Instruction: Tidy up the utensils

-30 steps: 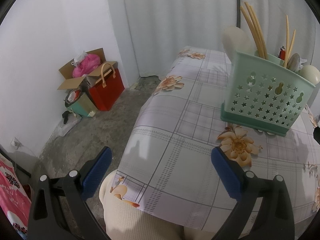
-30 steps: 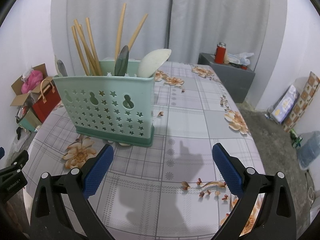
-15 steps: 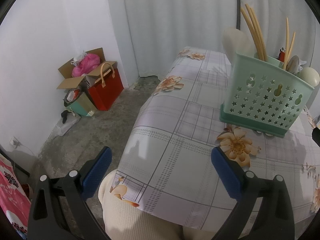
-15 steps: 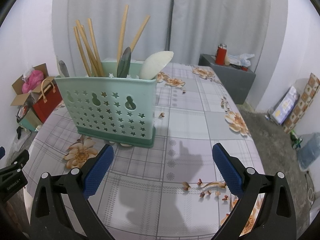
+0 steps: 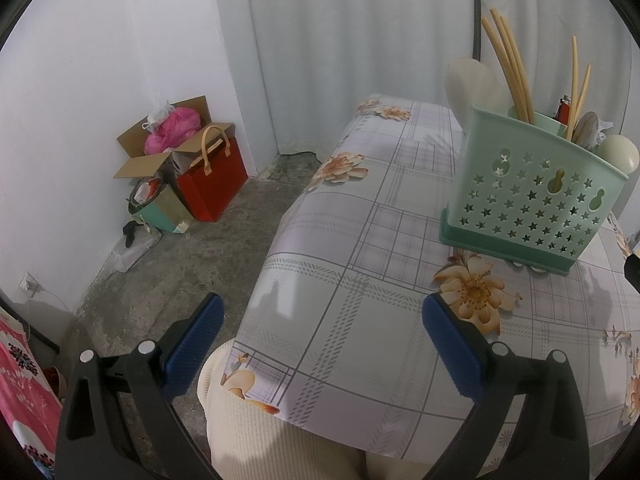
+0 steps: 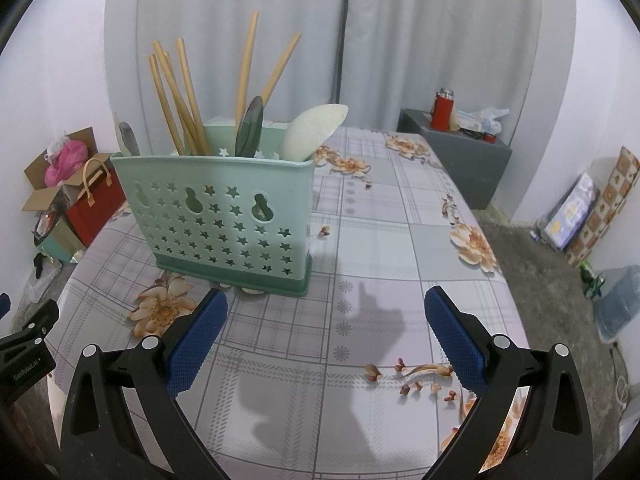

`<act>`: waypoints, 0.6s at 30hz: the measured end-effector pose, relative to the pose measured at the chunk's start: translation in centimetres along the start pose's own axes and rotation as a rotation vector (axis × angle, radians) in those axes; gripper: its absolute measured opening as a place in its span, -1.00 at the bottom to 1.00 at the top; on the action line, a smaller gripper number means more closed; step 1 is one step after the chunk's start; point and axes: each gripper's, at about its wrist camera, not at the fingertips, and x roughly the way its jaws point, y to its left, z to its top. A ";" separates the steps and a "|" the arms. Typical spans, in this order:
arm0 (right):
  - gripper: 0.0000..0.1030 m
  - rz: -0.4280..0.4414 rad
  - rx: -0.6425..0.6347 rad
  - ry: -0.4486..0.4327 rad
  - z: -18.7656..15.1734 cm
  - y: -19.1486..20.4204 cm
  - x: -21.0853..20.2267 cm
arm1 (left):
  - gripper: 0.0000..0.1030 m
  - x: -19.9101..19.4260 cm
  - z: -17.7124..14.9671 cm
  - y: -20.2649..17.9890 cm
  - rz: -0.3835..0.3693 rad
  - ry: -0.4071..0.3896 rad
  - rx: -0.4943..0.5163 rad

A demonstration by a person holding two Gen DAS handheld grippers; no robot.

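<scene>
A mint green utensil caddy (image 6: 224,216) with star cut-outs stands upright on the floral tablecloth (image 6: 380,240). It holds several wooden chopsticks (image 6: 176,96), a grey spoon (image 6: 249,128) and a cream rice paddle (image 6: 314,130). It also shows in the left wrist view (image 5: 532,196) at the right. My right gripper (image 6: 326,332) is open and empty, a little in front of the caddy. My left gripper (image 5: 320,332) is open and empty over the table's left front corner.
A red bag (image 5: 214,184) and an open cardboard box (image 5: 168,140) sit on the floor at the left. A grey cabinet (image 6: 460,160) with a red flask (image 6: 442,110) stands behind the table. A water jug (image 6: 616,304) stands on the floor at the right.
Both grippers have drawn back slightly from the caddy, which looks a little smaller and farther. Both stay open and empty.
</scene>
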 end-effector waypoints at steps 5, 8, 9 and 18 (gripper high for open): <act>0.84 0.000 -0.001 0.000 0.0 0.0 0.1 | 0.89 0.0 0.0 0.0 0.000 0.000 -0.001; 0.84 0.000 -0.001 0.000 0.0 0.0 0.0 | 0.89 0.0 0.0 0.0 -0.001 0.000 -0.001; 0.84 0.000 -0.001 0.000 0.0 0.1 0.1 | 0.89 0.0 0.0 0.1 0.000 0.000 -0.001; 0.84 0.001 -0.003 0.001 0.1 0.1 0.1 | 0.89 0.0 0.0 0.1 -0.002 0.000 -0.002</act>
